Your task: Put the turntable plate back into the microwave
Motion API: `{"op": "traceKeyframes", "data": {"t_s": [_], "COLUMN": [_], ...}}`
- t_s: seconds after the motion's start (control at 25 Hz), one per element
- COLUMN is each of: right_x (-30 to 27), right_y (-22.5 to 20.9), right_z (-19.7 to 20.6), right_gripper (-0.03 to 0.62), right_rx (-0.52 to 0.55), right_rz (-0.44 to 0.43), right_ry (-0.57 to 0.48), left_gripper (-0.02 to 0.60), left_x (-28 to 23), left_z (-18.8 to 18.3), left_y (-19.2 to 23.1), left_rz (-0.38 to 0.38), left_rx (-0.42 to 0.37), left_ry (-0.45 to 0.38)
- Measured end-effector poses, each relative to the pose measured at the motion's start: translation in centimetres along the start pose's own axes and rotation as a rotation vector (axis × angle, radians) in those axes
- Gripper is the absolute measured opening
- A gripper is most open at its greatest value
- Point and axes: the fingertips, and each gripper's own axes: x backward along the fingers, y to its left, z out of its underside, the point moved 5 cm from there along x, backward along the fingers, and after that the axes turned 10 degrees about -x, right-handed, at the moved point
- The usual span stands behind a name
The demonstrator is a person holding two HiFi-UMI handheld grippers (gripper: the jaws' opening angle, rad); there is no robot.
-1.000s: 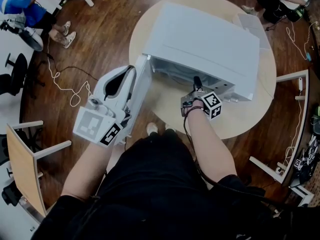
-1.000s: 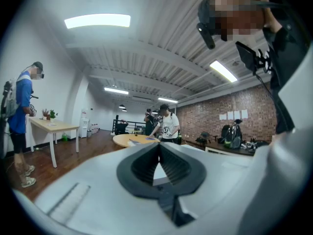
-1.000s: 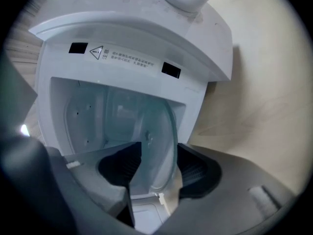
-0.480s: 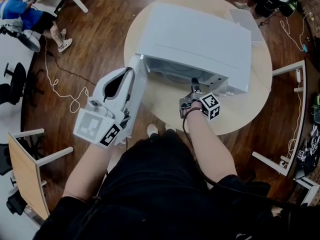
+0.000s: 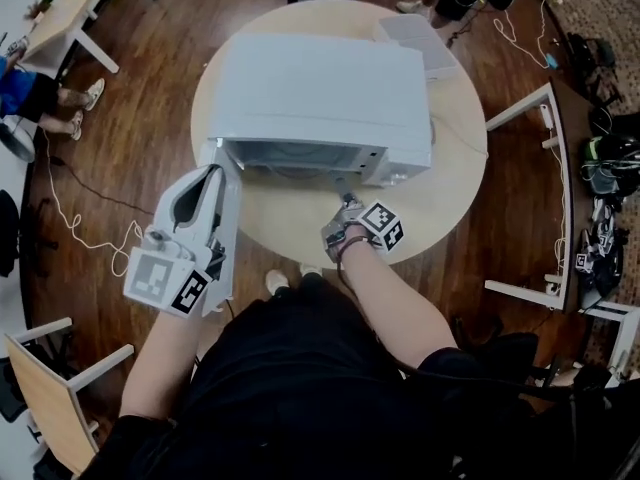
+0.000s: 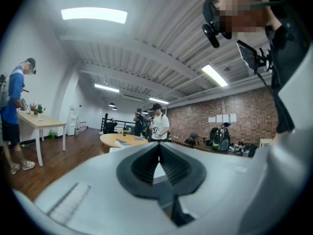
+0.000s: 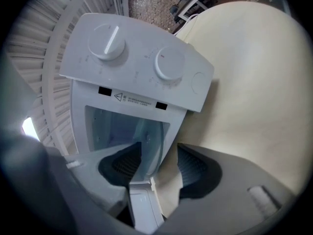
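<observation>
Nearest, just off the near-left edge of the round tabletop (image 5: pixel 455 183): left hand-held gripper (image 6: pixel 159 148), jaws closed tip to tip w/ nothing btwn them. It sits alongside the door (image 5: pixel 232 230) of the microwave (image 5: pixel 315 83), which is swung open toward the person; contact w/ the door can't be told. At the near edge, right hand-held gripper (image 5: pixel 347 201) angles down at the oven front, jaws wide apart, gripping nothing – only the cavity opening and bare tabletop show btwn them. The microwave sits mid-tabletop, w/ 2 knobs (image 7: pixel 107 42) on its control panel. The turntable plate (image 7: pixel 148 131) – a pale glassy curve – looks to lie inside, on the cavity floor. At the far edge, a flat white box (image 5: pixel 415 36).
</observation>
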Motion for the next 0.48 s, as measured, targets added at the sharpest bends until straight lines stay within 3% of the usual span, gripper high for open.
{"op": "traceKeyframes", "data": {"t_s": [0.32, 0.48], "right_x": [2.8, 4.7], "right_y": [0.9, 2.7], "right_z": [-2.9, -3.1], "right_gripper": [0.231, 0.23], "right_rx": [0.147, 0.204], "right_rz": [-0.017, -0.051], "right_ry": [0.036, 0.059], "left_gripper": [0.003, 0.003], "left_x": [-0.7, -0.8], "left_z": [1.1, 2.3], "left_y": [-0.6, -2.3], "left_rz": [-0.002, 0.039], "left_rx": [0.017, 0.03], "left_ry": [-0.014, 0.008]}}
